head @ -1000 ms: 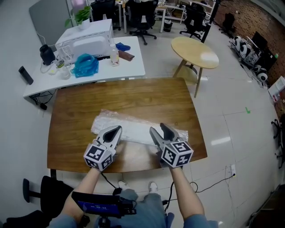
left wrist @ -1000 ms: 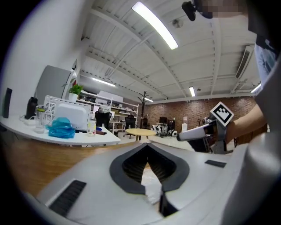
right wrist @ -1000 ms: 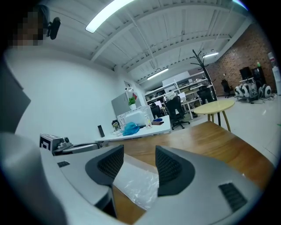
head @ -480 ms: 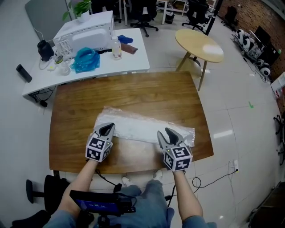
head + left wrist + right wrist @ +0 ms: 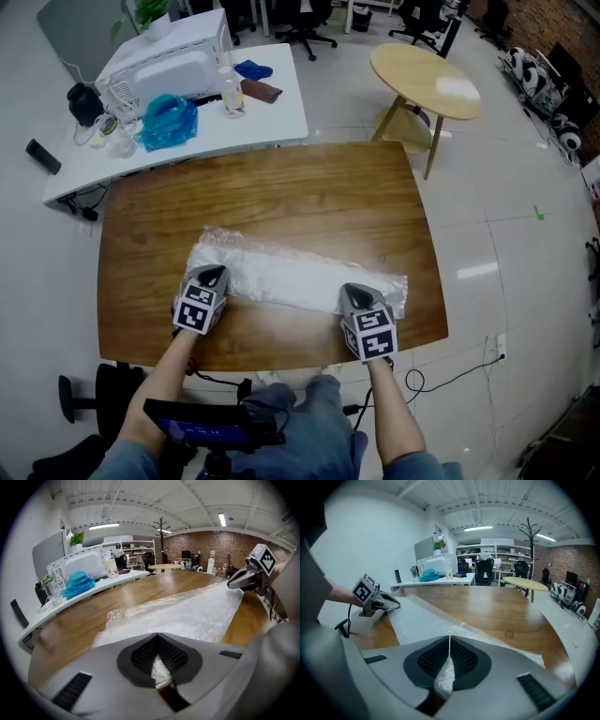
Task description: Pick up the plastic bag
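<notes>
left gripper (image 5: pixel 214 275): my jaws clamped on plastic bag (image 5: pixel 291 272) near edge
right gripper (image 5: pixel 357 293): my jaws just closed, pinching bag edge
pose: both tipped down toward table (image 5: pixel 281 187)

The room was bright, evenly lit by ceiling tube lights (image 5: pixel 104 526) at the top of the left gripper view. Shadows were soft. In the head view, glare sat on the wooden table (image 5: pixel 281 199) near its lower edge, on the round table (image 5: pixel 427 84) and on the floor (image 5: pixel 506 220). The plastic bag (image 5: pixel 291 274) shone white. Both gripper views bulged, with dark corners and a blurred foreground.
</notes>
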`<state>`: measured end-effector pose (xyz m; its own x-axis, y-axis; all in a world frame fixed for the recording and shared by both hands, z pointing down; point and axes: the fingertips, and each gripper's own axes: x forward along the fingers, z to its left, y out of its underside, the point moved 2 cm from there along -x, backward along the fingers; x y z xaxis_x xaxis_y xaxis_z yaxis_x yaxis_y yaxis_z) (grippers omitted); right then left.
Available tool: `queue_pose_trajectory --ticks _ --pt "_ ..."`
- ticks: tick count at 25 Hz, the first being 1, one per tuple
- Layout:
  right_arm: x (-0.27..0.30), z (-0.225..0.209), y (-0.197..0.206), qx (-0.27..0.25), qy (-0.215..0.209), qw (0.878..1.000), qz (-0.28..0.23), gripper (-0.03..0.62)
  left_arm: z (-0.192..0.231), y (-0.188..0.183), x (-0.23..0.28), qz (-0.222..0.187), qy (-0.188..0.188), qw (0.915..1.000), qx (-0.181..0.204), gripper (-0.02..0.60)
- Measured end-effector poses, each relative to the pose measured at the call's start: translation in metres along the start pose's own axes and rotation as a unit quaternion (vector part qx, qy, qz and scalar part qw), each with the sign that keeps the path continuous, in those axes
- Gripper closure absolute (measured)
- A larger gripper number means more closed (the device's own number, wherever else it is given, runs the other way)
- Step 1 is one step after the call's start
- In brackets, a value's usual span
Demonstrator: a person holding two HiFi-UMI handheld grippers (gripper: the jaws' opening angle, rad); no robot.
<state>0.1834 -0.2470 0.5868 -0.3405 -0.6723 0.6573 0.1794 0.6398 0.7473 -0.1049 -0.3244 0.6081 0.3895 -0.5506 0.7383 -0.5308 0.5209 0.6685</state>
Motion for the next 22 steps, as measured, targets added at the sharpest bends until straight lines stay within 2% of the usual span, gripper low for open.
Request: queue_pose_trajectory --ticks 6,14,22 --pt "0.017 0.002 0.010 -0.016 -0.035 0.999 0.038 0.592 0.000 0.005 -0.007 0.016 -0.009 0.9998 -0.002 0.563" --pt "0.029 0.005 0.002 -0.063 -0.059 0.995 0.048 0.592 -0.007 0.040 -0.032 0.008 -0.048 0.9976 -0.050 0.563" --pt "0.034 0.017 0.000 -0.102 -0.077 0.990 0.050 0.592 -0.021 0.065 -0.059 0.007 -0.070 0.9949 -0.072 0.563"
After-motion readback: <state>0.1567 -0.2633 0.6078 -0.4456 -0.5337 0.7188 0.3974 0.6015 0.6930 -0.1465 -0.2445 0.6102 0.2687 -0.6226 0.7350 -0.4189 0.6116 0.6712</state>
